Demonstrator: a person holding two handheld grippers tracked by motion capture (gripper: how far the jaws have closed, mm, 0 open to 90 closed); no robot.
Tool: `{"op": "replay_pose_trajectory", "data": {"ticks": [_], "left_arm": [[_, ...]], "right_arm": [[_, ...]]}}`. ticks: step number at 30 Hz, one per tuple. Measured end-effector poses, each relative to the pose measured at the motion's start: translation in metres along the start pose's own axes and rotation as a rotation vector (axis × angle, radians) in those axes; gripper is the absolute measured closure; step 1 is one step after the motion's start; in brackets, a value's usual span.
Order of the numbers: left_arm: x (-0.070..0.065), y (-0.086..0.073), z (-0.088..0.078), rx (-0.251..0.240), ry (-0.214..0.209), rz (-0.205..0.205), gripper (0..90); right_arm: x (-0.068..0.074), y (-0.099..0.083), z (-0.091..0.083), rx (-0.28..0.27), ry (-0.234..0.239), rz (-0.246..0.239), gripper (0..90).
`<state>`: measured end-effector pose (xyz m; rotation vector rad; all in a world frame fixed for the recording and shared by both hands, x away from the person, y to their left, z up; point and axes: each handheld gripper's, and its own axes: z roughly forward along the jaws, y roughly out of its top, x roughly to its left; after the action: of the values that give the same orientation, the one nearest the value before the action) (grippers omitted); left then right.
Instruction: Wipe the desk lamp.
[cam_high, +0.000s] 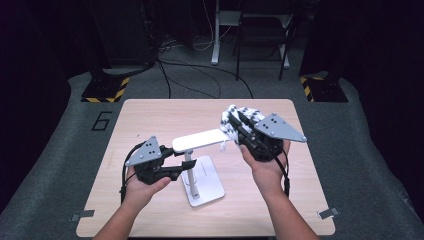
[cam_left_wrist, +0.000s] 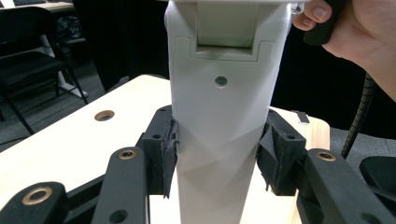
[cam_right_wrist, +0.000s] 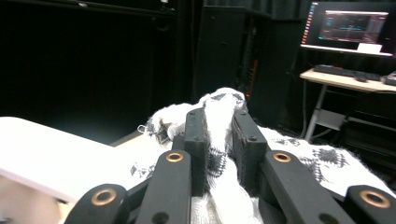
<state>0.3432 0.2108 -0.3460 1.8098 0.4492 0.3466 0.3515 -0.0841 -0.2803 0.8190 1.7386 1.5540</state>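
In the high view the white stand (cam_high: 199, 165) stood at the tabletop's (cam_high: 150, 112) six o'clock, rigid but seemingly tippy, its post clamped by the left hand-held gripper (cam_left_wrist: 217, 154), while the right hand-held gripper (cam_right_wrist: 219, 140) pinched the soft, light checked cloth (cam_right_wrist: 219, 112) at a bunched fold.

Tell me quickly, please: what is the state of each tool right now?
Left tool: closed on the white stand.
Right tool: closed on the black-and-white cloth.
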Motion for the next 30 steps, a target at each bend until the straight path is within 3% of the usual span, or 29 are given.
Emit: {"op": "replay_pose_trajectory", "data": {"ticks": [5, 6, 11, 15, 19, 23, 28, 29, 30], "left_arm": [[-0.001, 0.0, 0.001, 0.0, -0.001, -0.009, 52.5], [0.0, 0.0, 0.001, 0.0, -0.002, -0.007, 52.5], [0.0, 0.0, -0.002, 0.005, -0.001, -0.005, 52.5], [-0.001, -0.001, -0.003, -0.002, 0.001, -0.015, 52.5], [-0.001, -0.001, -0.002, -0.002, 0.007, -0.004, 52.6], [-0.002, -0.001, -0.001, -0.004, 0.004, -0.018, 52.6], [-0.001, -0.001, -0.001, -0.002, -0.001, -0.008, 52.6], [-0.001, -0.001, -0.001, -0.002, -0.001, -0.008, 52.6], [-0.001, -0.001, 0.0, -0.003, 0.001, -0.007, 52.6]], "right_arm": [[0.021, 0.003, 0.007, -0.006, 0.06, -0.01, 78.1], [0.036, 0.004, 0.013, -0.013, 0.096, -0.029, 78.0], [0.073, 0.009, 0.025, -0.031, 0.194, -0.065, 78.1], [0.086, 0.01, 0.031, -0.033, 0.22, -0.09, 78.2], [0.082, 0.01, 0.03, -0.032, 0.236, -0.09, 78.3], [0.071, 0.01, 0.028, -0.022, 0.21, -0.091, 78.3], [0.04, 0.007, 0.018, -0.008, 0.134, -0.071, 78.2], [0.04, 0.007, 0.018, -0.008, 0.134, -0.071, 78.2], [0.026, 0.005, 0.012, -0.004, 0.116, -0.058, 78.3]]}}
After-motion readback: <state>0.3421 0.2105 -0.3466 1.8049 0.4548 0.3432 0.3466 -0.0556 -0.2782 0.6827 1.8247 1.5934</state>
